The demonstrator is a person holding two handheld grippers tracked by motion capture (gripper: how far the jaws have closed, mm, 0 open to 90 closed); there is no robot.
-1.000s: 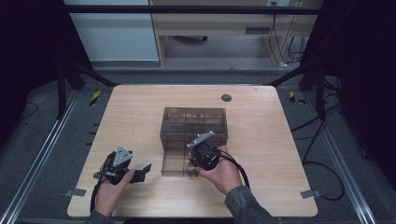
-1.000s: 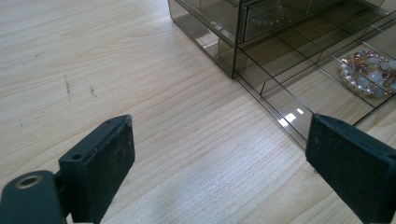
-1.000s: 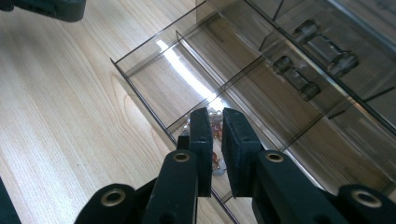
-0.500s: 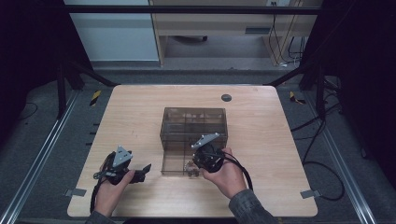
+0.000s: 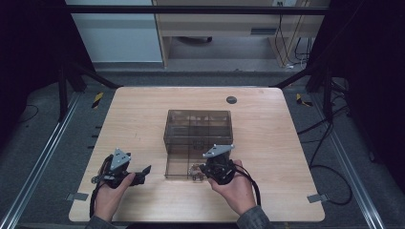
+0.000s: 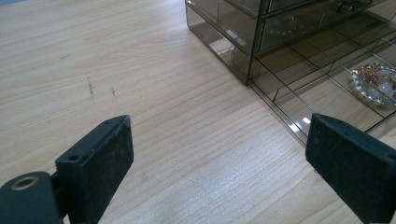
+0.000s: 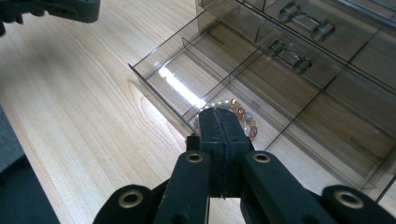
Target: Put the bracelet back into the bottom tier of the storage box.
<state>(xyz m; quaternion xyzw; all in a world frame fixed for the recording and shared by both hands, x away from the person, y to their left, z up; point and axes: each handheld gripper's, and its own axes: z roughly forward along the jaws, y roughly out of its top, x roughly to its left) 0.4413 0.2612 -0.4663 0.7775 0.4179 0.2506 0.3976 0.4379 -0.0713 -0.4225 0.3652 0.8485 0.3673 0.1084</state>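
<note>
A smoky clear drawer cabinet [image 5: 198, 125] stands mid-table with its bottom drawer [image 5: 177, 168] pulled out toward me. A bead bracelet [image 7: 246, 122] lies in a front compartment of that drawer, also seen in the left gripper view as the bracelet [image 6: 373, 85]. My right gripper [image 7: 223, 115] points down at the bracelet's near edge and hides part of it. Its jaws have just been closing and now stand pressed together, with nothing visible between the pads. From above, the right gripper [image 5: 198, 172] is at the drawer's front right. My left gripper [image 6: 219, 156] is open over bare wood, left of the drawer.
The wooden table [image 5: 138, 119] has free room left and right of the cabinet. A round black grommet [image 5: 231, 99] sits near the far edge. More beads [image 6: 286, 22] show inside an upper drawer. The left gripper [image 5: 144, 171] rests near the front left edge.
My right gripper has shifted a little to the right and toward me along the drawer's front. The left gripper has stayed where it was.
</note>
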